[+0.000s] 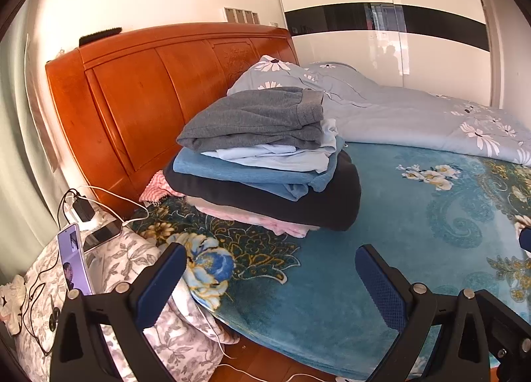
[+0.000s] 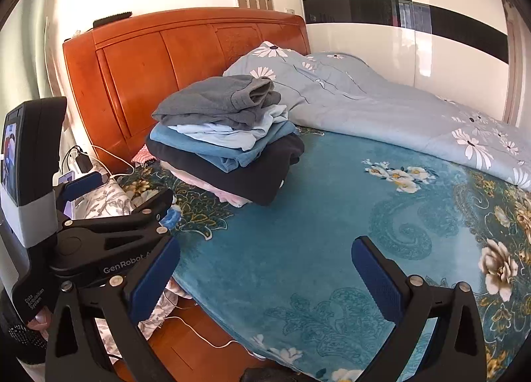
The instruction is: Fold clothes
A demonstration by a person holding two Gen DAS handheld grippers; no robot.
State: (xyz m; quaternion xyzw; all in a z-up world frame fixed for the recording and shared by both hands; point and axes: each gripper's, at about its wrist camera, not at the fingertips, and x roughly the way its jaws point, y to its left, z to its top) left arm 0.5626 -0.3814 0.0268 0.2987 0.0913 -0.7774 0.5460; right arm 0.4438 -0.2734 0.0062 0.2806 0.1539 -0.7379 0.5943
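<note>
A stack of folded clothes (image 1: 265, 183) sits on the bed near the headboard. A grey sweater (image 1: 252, 119) lies on top, over pale blue, blue, black and pink layers. The right wrist view shows the same stack (image 2: 225, 149) with the grey sweater (image 2: 215, 100) uppermost. My left gripper (image 1: 270, 282) is open over the teal blanket, short of the stack, with nothing between its fingers. My right gripper (image 2: 265, 277) is open too and holds nothing. The left gripper (image 2: 122, 192) also shows at the left of the right wrist view, held in a hand.
A teal floral blanket (image 1: 415, 216) covers the bed. A pale blue daisy quilt (image 1: 398, 110) is bunched along the far side. The orange wooden headboard (image 1: 139, 93) stands behind. At left, a phone (image 1: 74, 259), charger and cables (image 1: 83, 209) lie on grey floral bedding (image 1: 132, 259). White wardrobe doors (image 1: 398, 50) stand behind the bed.
</note>
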